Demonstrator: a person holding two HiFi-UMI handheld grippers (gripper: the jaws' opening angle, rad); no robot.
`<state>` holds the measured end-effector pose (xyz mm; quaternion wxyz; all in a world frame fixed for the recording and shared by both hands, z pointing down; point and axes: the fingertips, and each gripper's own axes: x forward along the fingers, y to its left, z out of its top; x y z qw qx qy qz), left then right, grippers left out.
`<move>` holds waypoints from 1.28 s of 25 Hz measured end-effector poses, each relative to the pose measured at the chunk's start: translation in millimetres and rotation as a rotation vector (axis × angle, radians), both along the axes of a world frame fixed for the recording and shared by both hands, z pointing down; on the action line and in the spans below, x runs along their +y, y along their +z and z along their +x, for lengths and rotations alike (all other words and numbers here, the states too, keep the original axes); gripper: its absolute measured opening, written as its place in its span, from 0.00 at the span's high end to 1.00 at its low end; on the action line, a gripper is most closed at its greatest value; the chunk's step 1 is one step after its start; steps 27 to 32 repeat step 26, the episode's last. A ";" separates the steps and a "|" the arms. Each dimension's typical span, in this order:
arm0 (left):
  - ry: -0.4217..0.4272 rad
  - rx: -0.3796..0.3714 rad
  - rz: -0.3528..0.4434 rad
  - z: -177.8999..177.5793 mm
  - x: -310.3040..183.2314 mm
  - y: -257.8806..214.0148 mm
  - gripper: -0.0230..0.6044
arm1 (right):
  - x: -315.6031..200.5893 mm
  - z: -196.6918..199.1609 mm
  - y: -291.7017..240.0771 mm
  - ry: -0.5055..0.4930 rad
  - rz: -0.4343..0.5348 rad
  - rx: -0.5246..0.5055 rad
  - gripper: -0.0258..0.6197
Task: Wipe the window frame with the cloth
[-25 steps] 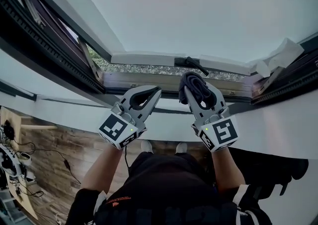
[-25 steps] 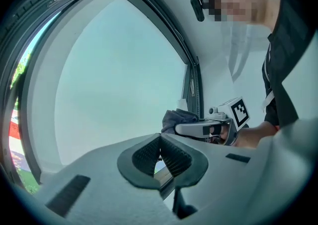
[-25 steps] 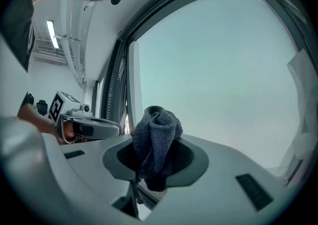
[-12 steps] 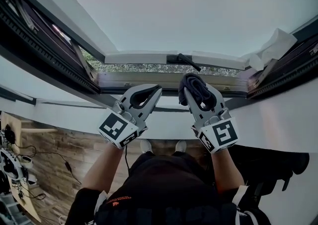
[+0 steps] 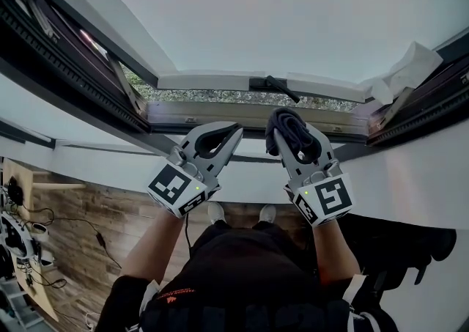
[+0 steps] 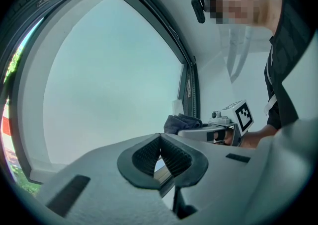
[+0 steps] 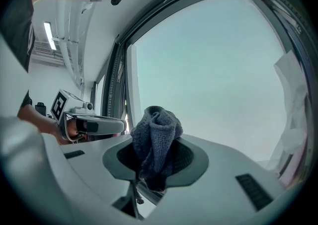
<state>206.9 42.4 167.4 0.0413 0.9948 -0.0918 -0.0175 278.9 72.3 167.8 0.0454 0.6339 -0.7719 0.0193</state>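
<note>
Cloth (image 7: 158,129): dark, bunched, clamped in right hand-held gripper (image 5: 292,133); frame (image 5: 220,113) at 12 o'clock. Left hand-held gripper (image 5: 230,135) closed, empty. Risk: bunch slipping under wiping pressure.

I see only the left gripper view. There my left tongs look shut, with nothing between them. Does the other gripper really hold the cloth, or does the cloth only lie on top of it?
Observer: It holds it. In the right gripper view the right tongs are shut on the cloth, which bunches up above them.
Operator: Good. I cannot find the handle of the window in my view. Where is it?
Observer: The head view shows the black handle on the white window edge, just above the cloth in that picture.
</note>
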 end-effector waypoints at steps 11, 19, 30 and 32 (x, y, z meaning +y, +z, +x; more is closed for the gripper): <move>-0.016 -0.004 -0.001 -5.7 -4.4 2.3 0.93 | -5.9 -7.9 2.8 -0.021 -0.004 0.001 0.80; -0.013 0.002 -0.003 -6.4 -6.8 2.1 0.93 | -9.5 -10.6 3.2 -0.022 -0.009 0.004 0.80; -0.014 0.007 0.000 -7.3 -8.9 -0.2 0.93 | -12.8 -13.8 2.1 -0.028 -0.008 0.007 0.80; -0.014 0.007 0.000 -7.3 -8.9 -0.2 0.93 | -12.8 -13.8 2.1 -0.028 -0.008 0.007 0.80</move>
